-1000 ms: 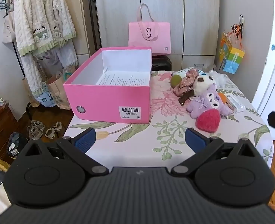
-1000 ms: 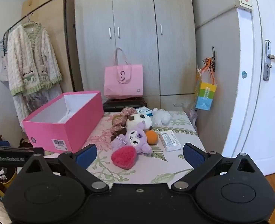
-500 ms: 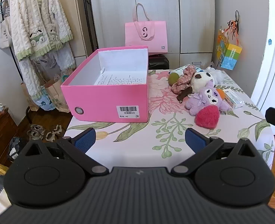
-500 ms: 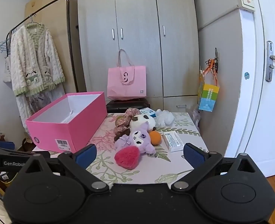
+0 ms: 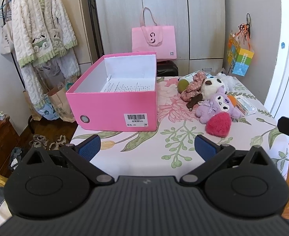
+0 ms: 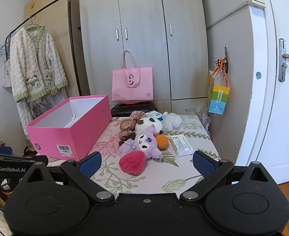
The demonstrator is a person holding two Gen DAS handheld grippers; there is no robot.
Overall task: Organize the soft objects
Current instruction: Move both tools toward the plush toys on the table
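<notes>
An open pink box [image 5: 113, 108] [image 6: 69, 135] stands on the left of a floral table, with only a printed sheet inside. Right of it lies a heap of soft things: a red plush heart [image 5: 219, 124] [image 6: 132, 162], a purple plush doll [image 5: 217, 103] [image 6: 142, 143], a white-and-brown plush [image 5: 211, 87] [image 6: 149, 124], a floral scrunchie [image 5: 193, 82] [image 6: 130, 123] and a white fluffy toy [image 6: 172, 121]. My left gripper [image 5: 146, 147] is open, short of the table's near edge. My right gripper [image 6: 146, 162] is open too, just short of the heart.
An orange ball [image 6: 162, 141], a green ball [image 5: 182, 84] and a white tissue pack [image 6: 181, 147] lie among the toys. A pink bag [image 6: 132, 86] stands on a dark case behind the table. Clothes rack at left, wardrobe behind, white door [image 6: 282, 98] at right.
Both cameras have pulled back and risen slightly, so the table and toys sit a little lower and farther. Both grippers stay open with nothing in them.
</notes>
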